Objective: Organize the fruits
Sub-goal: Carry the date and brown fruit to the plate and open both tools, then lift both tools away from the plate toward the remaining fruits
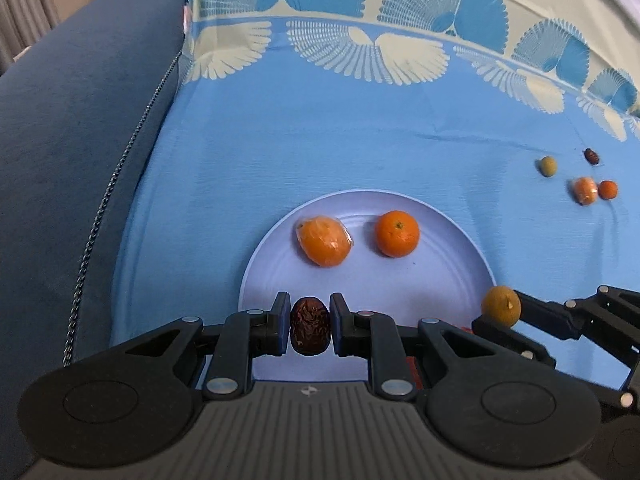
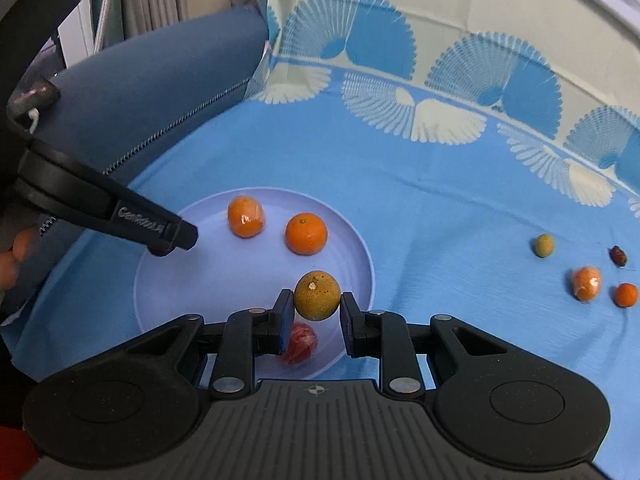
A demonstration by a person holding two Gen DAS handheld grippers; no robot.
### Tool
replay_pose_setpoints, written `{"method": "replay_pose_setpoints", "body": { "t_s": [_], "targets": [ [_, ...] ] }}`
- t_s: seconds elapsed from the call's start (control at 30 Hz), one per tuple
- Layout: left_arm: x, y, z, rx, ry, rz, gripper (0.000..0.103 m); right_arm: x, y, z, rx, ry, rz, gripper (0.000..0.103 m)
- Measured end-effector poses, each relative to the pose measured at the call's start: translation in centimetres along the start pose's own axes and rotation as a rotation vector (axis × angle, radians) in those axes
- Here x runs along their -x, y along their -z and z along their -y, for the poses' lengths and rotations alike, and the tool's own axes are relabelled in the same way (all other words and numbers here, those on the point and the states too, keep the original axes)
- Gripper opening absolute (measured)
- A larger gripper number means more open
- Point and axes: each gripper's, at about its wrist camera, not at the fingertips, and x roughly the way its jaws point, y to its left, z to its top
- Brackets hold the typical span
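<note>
A pale blue plate [image 1: 452, 276] [image 2: 172, 280] lies on the blue cloth. On it rest a wrapped orange fruit [image 1: 325, 241] [image 2: 246, 216], a bare mandarin [image 1: 397, 233] [image 2: 306, 234] and a red wrapped fruit [image 2: 300, 343]. My left gripper [image 1: 310, 326] [image 2: 168, 245] is shut on a dark red date [image 1: 310, 326] above the plate's near side. My right gripper [image 2: 316, 312] [image 1: 496, 312] is shut on a round tan fruit [image 2: 317, 296] [image 1: 501, 306] over the plate's right part.
Off to the right on the cloth lie a small green fruit [image 1: 547, 166] [image 2: 543, 245], a date [image 1: 591, 156] [image 2: 618, 256], a wrapped orange piece [image 1: 585, 190] [image 2: 586, 282] and a tiny orange fruit [image 1: 608, 189] [image 2: 625, 295]. A dark blue sofa arm [image 1: 80, 128] borders the left.
</note>
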Motion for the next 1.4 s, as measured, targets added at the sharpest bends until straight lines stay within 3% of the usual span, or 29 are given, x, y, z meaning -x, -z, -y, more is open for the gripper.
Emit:
{"method": "replay_pose_setpoints", "body": {
  "t_s": [0.03, 0.07, 0.13, 0.17, 0.2, 0.27, 0.33, 0.47, 0.67, 0.87, 1.13, 1.4],
  "targets": [
    [-0.5, -0.2, 0.0, -0.004, 0.000, -0.006, 0.023, -0.5, -0.1, -0.1, 0.006, -0.006, -0.005, 0.026],
    [-0.8, -0.4, -0.1, -0.003, 0.008, -0.012, 0.029, -0.9, -0.1, -0.1, 0.012, -0.010, -0.008, 0.026],
    [-1.3, -0.7, -0.5, 0.017, 0.028, -0.033, 0.094, -1.6, -0.3, -0.2, 0.027, -0.028, -0.017, 0.026],
    [-1.1, -0.8, -0.7, 0.040, 0.026, -0.018, 0.102, -2.0, -0.4, -0.3, 0.037, -0.040, -0.026, 0.029],
    [-0.7, -0.7, -1.0, 0.060, 0.027, 0.013, 0.103, -2.3, -0.6, -0.4, 0.045, -0.046, -0.031, 0.035],
    [0.2, -0.6, -1.2, 0.062, 0.035, 0.031, 0.103, -2.4, -1.0, -0.7, 0.070, -0.047, -0.029, 0.071],
    [1.0, 0.0, -1.3, 0.052, 0.028, 0.002, 0.103, -1.8, -1.1, -0.9, 0.081, -0.033, -0.012, 0.084],
    [3.2, 3.0, -1.6, 0.073, -0.004, -0.044, 0.103, 0.5, -0.3, -0.7, 0.052, -0.039, -0.042, 0.094],
    [7.4, 8.7, -1.5, 0.074, -0.114, -0.075, 0.103, 5.3, 2.3, 0.3, -0.080, -0.069, -0.104, 0.099],
    [10.6, 11.6, -0.6, 0.035, -0.128, -0.040, 0.103, 9.3, 5.2, -0.7, -0.142, -0.061, -0.102, 0.101],
    [14.6, 12.6, 1.8, -0.027, -0.117, 0.073, 0.103, 15.0, 6.5, -2.6, -0.072, -0.019, 0.070, 0.102],
    [17.3, 13.5, 2.5, -0.027, -0.123, 0.131, 0.103, 18.1, 6.9, -3.1, -0.040, -0.007, 0.152, 0.102]
  ]
}}
